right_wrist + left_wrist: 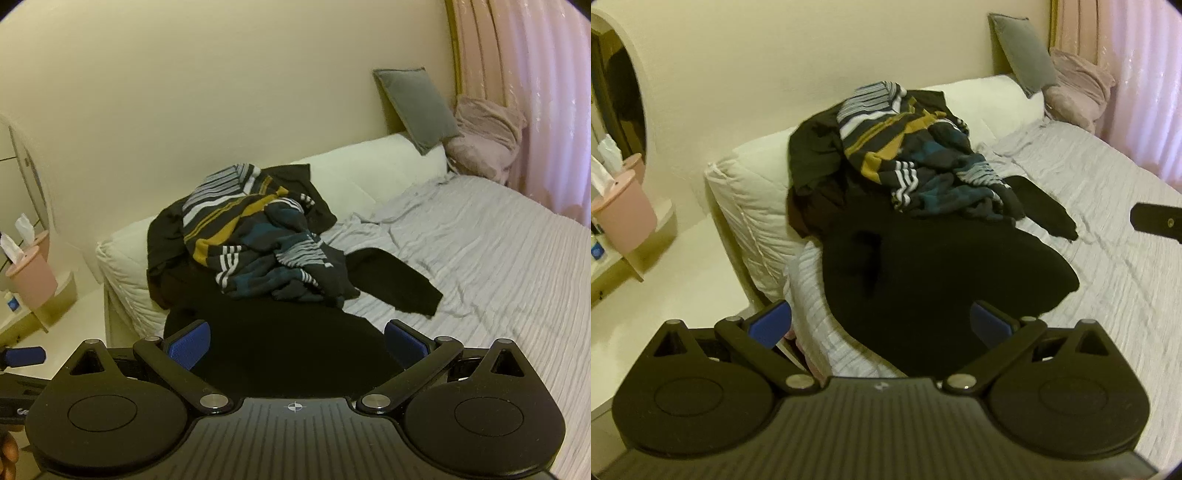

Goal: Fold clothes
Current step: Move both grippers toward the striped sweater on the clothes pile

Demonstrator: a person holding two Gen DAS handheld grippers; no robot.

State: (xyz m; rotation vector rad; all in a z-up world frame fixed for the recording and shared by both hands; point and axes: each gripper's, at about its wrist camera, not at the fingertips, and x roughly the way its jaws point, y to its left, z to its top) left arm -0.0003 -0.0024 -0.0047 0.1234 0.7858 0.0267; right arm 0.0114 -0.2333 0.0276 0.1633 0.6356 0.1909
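Both grippers, left gripper [881, 325] and right gripper [297, 345], hung wide open, holding nothing, just near of the black garment [923, 266]. Striped top [912, 155] lay heaped on its far end; pulling the black one would likely drag it along.

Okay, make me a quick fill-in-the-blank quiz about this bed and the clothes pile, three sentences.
1. The striped garment lies on top of a ____ garment.
2. Both the left gripper and right gripper are ____.
3. The grey cushion leans against the ____.

Missing words: black; open; wall
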